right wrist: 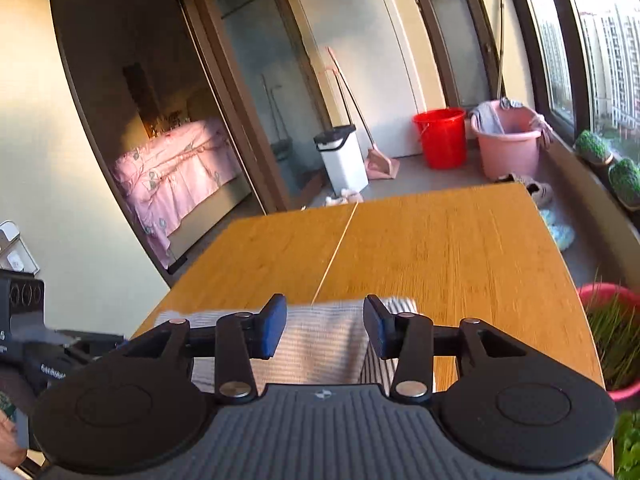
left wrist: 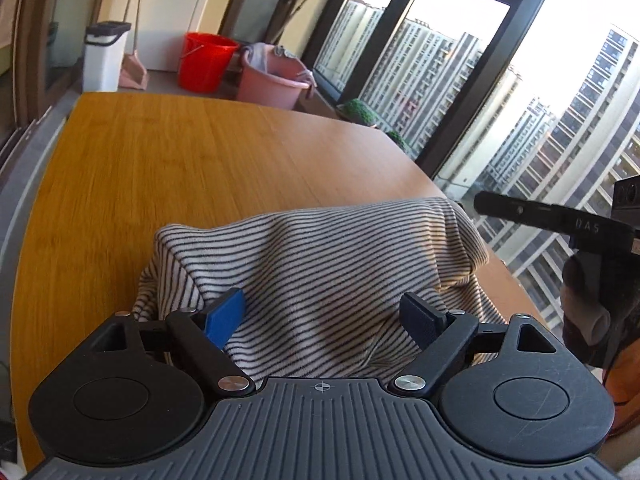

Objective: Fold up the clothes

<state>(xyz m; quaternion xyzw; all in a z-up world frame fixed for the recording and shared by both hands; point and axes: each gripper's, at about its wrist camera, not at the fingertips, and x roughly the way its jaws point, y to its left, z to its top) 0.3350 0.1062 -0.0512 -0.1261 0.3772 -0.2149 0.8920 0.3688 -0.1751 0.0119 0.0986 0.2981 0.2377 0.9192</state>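
Note:
A grey-and-white striped garment (left wrist: 320, 248) lies folded in a thick bundle on the wooden table (left wrist: 160, 160), near its front right corner. My left gripper (left wrist: 322, 316) hovers over the bundle's near edge, jaws wide open, with the blue pad (left wrist: 224, 314) and the dark pad (left wrist: 420, 320) not pressing the cloth. In the right wrist view the same garment (right wrist: 320, 340) lies flat below my right gripper (right wrist: 325, 328), whose jaws stand partly apart with only the cloth beneath the gap. Part of the right tool (left wrist: 540, 216) shows at the left view's right edge.
The table (right wrist: 440, 240) stretches bare beyond the garment. Behind it on the floor stand a red bucket (right wrist: 440, 136), a pink basin (right wrist: 508, 140) and a white bin (right wrist: 344, 160). A red pot of grass (right wrist: 612, 340) sits beside the table's right edge, below the windows.

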